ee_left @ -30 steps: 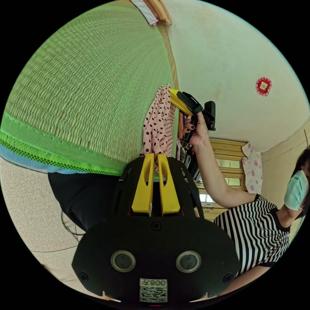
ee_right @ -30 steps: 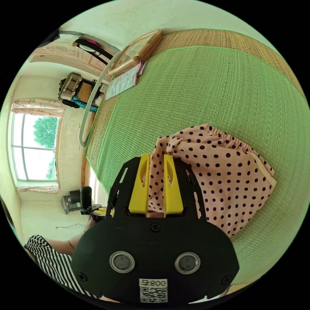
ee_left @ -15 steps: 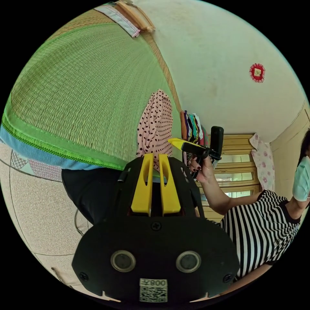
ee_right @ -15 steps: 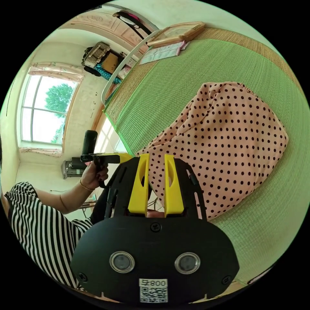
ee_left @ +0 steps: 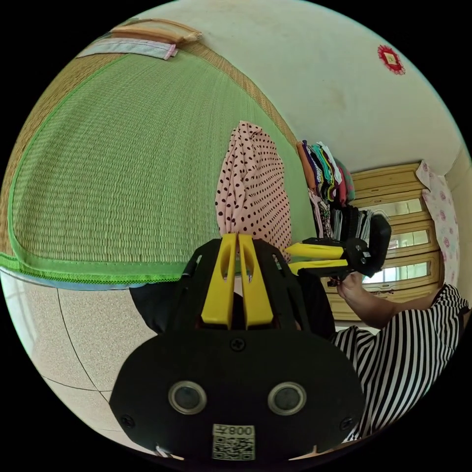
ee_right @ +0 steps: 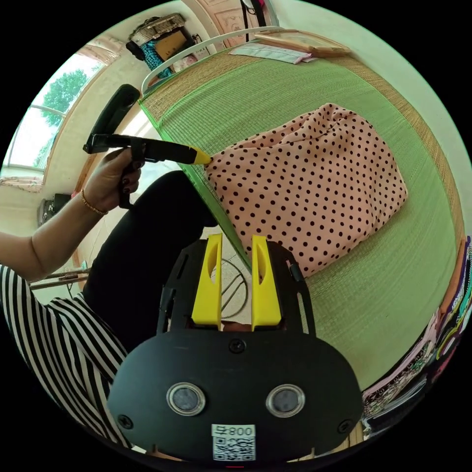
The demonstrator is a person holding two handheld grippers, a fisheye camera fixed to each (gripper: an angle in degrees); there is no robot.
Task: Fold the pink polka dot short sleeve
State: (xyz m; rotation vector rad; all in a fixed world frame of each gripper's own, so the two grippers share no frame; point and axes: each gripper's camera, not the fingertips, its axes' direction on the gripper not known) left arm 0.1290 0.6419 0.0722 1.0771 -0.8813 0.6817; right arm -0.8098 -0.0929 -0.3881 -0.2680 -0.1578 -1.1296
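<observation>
Pink polka dot short sleeve (ee_right: 309, 182), lying as a compact folded bundle on the green woven mat (ee_right: 393, 275), its near corner at the mat's edge. In the right gripper view it sits at about one o'clock from that view's own jaws; in the left gripper view it appears as a narrow strip at twelve o'clock. Judged from its soft rolled edges and drape, the cloth is thin, light and limp, without stiffness, and likely to slide or unfold if lifted by a single layer; a firm hold would take all layers together at a near corner or along the near edge. Left gripper (ee_right: 199, 157): its yellow tips together at the near corner of the garment, reaching in from nine o'clock; whether cloth lies between them cannot be told. The hand (ee_right: 110, 182) wraps its grip, with the forearm extended from the striped sleeve (ee_right: 54, 339). Right gripper (ee_right: 235, 250): jaws apart and empty, held off the mat's edge, pointing toward the garment. A stack of folded clothes (ee_left: 327, 172) stands just beside the bundle.
</observation>
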